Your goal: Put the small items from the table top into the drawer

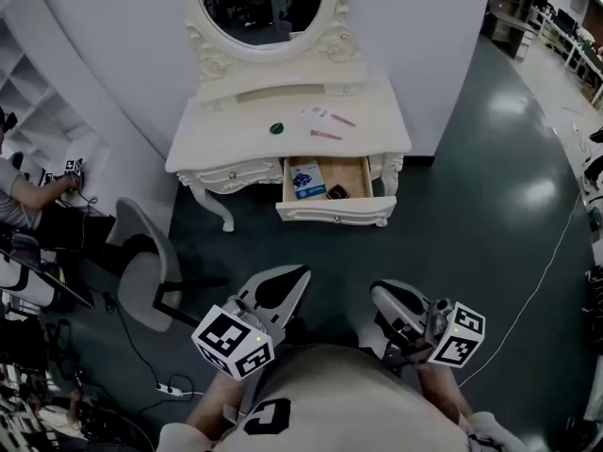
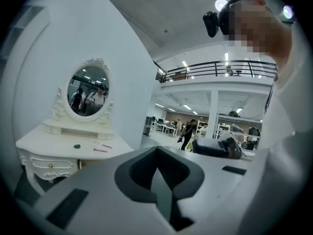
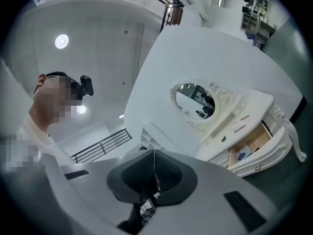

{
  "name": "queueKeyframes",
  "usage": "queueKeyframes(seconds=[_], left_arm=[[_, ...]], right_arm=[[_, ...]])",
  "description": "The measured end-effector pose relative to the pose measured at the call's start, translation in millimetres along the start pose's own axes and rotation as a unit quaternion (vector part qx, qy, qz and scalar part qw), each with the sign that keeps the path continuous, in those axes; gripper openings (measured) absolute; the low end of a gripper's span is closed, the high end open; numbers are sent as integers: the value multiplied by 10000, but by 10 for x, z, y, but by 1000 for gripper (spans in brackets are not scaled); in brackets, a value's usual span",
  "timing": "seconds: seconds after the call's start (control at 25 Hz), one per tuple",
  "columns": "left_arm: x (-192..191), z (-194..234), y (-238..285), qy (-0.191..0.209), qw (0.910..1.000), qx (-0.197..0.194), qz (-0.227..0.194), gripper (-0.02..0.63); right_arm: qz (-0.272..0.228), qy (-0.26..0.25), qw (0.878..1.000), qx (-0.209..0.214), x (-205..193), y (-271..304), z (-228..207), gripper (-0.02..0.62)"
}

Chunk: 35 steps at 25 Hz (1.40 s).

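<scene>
Two pink sticks point(image 1: 326, 135) and one green disc point(image 1: 276, 128) are lying on the table point(image 1: 377, 139), two items point(image 1: 306, 179) in the drawer point(image 1: 358, 172); left gripper point(image 1: 300, 275) and right gripper point(image 1: 379, 293) are hanging clenched, empty.

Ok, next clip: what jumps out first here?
The ornate white dressing table with its oval mirror stands against the wall at top centre, its right-hand drawer pulled open with a blue packet inside. A green round item and pink sticks lie on the top, while the left gripper and right gripper hang shut in the foreground, short of the table.
</scene>
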<state>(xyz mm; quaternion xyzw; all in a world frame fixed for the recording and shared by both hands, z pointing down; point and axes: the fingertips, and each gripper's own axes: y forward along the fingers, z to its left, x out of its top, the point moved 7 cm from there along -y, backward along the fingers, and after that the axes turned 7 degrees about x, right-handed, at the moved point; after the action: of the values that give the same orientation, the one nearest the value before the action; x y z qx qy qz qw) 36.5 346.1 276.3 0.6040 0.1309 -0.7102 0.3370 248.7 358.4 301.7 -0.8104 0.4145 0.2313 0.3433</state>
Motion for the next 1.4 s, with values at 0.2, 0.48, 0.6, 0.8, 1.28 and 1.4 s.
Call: queueKeyframes(seconds=[0.2, 0.48, 0.6, 0.8, 1.28, 1.4], left_arm=[[-6, 64, 88, -53, 9999, 113, 57, 57], [69, 321, 274, 54, 9997, -220, -45, 57], [99, 560, 358, 96, 9994, -324, -8, 57], [261, 1052, 344, 17, 9994, -338, 68, 57], [492, 2188, 333, -160, 9995, -271, -33, 57], [505, 2400, 357, -156, 9993, -347, -24, 57]], right_arm=[[554, -151, 9981, 208, -2, 84, -46, 28], [883, -431, 9952, 33, 1, 308, -281, 28], [881, -446, 9951, -79, 24, 525, -427, 29], [1124, -473, 9924, -153, 42, 1097, -621, 29], [1452, -478, 9866, -578, 41, 2140, -1222, 29], [1495, -624, 9836, -787, 60, 2285, -1303, 29]])
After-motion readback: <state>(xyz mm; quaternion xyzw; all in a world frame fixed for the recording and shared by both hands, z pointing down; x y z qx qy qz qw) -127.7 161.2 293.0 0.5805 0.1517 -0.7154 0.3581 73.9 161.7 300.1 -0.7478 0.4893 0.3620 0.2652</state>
